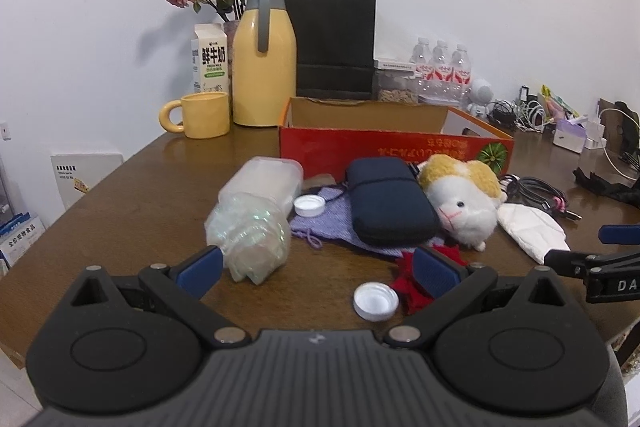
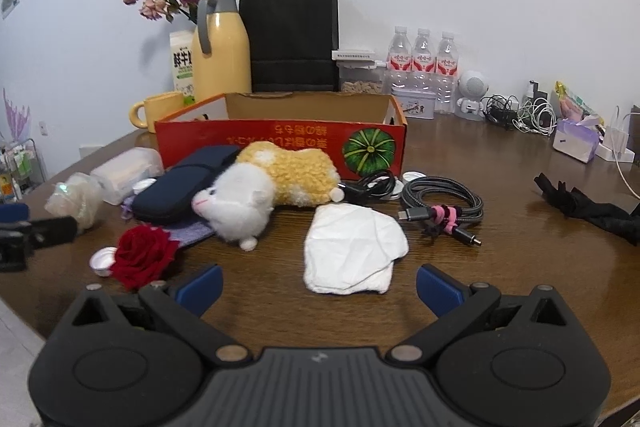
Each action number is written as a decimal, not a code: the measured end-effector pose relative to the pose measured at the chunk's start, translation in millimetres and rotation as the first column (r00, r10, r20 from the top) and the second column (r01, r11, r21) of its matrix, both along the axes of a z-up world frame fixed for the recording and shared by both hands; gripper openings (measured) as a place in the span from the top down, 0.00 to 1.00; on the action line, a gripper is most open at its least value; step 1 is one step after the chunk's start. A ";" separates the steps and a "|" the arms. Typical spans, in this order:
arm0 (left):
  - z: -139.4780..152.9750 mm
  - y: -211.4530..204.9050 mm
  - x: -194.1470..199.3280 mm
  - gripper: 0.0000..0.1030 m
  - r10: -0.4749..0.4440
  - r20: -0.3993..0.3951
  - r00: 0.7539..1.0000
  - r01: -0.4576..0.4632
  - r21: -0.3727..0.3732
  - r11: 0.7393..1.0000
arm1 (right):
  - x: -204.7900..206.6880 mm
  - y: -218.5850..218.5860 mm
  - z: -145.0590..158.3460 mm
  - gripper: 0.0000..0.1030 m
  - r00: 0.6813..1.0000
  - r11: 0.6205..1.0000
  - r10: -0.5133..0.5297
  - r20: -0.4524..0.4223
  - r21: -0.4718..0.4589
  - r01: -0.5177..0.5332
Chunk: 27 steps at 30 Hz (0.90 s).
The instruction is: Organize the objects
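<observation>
On the brown worktop (image 1: 132, 195), in front of the open red cardboard box (image 2: 280, 143), lies the clutter: a navy zip case (image 1: 390, 207), a plush hamster (image 2: 260, 187) and a white folded cloth (image 2: 352, 251). Both tongs stand spread wide, gripping nothing. From the left wrist, the left tongs (image 1: 318, 273) frame a white bottle cap (image 1: 376, 301), with a crumpled clear plastic bottle (image 1: 250, 235) just beside the left finger; the right tongs (image 1: 600, 251) show at the edge. Only the right wrist view, from the right tongs (image 2: 318, 289), shows the red rose (image 2: 142, 255) whole and the coiled braided cable (image 2: 444, 203) beside the cloth.
</observation>
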<state>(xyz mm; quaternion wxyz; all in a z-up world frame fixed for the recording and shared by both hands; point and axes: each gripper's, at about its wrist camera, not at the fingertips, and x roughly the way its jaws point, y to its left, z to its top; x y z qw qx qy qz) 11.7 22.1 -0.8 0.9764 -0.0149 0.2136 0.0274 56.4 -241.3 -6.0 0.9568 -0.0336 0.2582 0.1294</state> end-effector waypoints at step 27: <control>-8.0 47.9 80.1 0.06 0.094 -0.169 0.981 -0.103 -0.046 0.994 | 84.9 3.8 -13.3 0.21 0.989 0.999 0.024 -0.147 -0.027 -0.028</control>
